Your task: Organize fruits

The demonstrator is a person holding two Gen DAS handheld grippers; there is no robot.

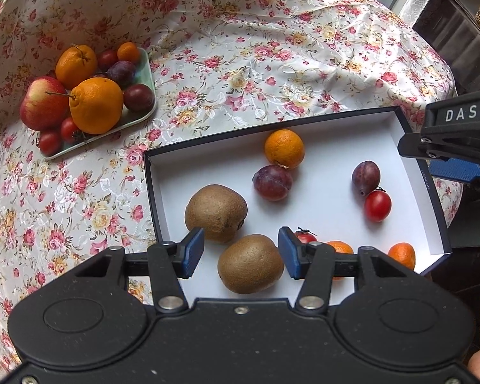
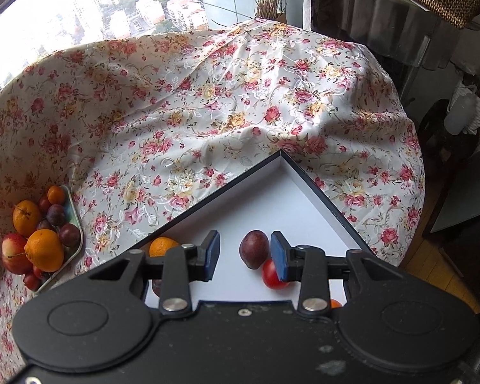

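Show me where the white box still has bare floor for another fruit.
Free: the far left corner of the white cardboard box, behind the brown kiwis; also the far right corner, beyond the purple plum. Crowded: the near edge by the small tangerines.

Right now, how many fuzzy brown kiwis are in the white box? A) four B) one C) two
C: the left wrist view shows two kiwis, one near the side wall of the box and one lying between the pads of the left claw.
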